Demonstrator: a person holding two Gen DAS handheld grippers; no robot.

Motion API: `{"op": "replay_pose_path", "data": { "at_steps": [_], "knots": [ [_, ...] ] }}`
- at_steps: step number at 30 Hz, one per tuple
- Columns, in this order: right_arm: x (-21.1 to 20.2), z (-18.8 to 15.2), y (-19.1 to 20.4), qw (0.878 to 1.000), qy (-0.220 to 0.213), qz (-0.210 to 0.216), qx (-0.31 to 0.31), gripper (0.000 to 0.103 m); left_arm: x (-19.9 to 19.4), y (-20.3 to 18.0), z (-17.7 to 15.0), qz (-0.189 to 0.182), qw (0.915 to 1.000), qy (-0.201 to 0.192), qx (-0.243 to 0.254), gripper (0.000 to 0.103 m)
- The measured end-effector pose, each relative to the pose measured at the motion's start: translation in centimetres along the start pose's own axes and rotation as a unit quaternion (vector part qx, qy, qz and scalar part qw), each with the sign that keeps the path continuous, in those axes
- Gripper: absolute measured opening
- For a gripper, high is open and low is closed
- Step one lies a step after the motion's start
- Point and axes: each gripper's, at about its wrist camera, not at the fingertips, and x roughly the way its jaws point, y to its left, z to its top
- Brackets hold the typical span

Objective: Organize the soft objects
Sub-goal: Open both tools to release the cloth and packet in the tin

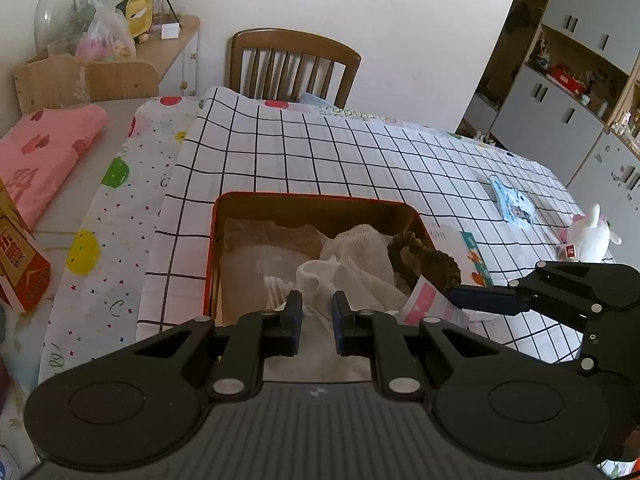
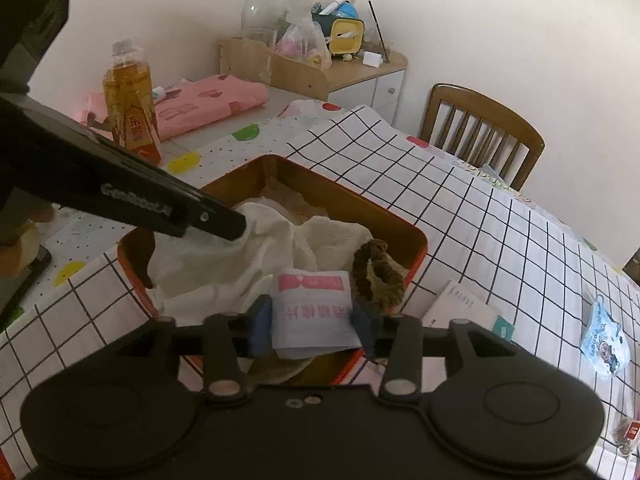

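The left gripper (image 1: 314, 312) is nearly closed, pinching a white cloth (image 1: 352, 264) that lies inside the red tin (image 2: 416, 240) on the checked tablecloth (image 1: 360, 152). The right gripper (image 2: 312, 320) stands partly open at the tin's near edge, with a pink and white packet (image 2: 312, 304) between its pads; whether they press on it I cannot tell. A brown scrunchie (image 2: 376, 272) rests against the tin's right wall.

An orange-red tin (image 1: 211, 256) holds cream cloth (image 1: 352, 264) on a white tablecloth (image 1: 360, 152) with black grid lines.
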Motion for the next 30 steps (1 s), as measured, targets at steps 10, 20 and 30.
{"op": "replay_pose_path", "data": {
  "at_steps": [10, 20, 30],
  "knots": [
    [-1.6, 0.1, 0.0, 1.0, -0.025, 0.012, 0.004, 0.058, -0.4, -0.5, 0.2, 0.002, 1.0, -0.005, 0.004, 0.015],
    [-4.7, 0.0, -1.6, 0.997, -0.056, 0.025, 0.036, 0.063, -2.7, -2.1, 0.9, 0.015, 0.9991, -0.038, 0.006, 0.054],
    [-8.5, -0.5, -3.9, 0.994, -0.086, 0.024, 0.061, 0.066, -5.5, -6.4, 1.9, 0.016, 0.9958, -0.081, 0.04, 0.075]
  ]
}}
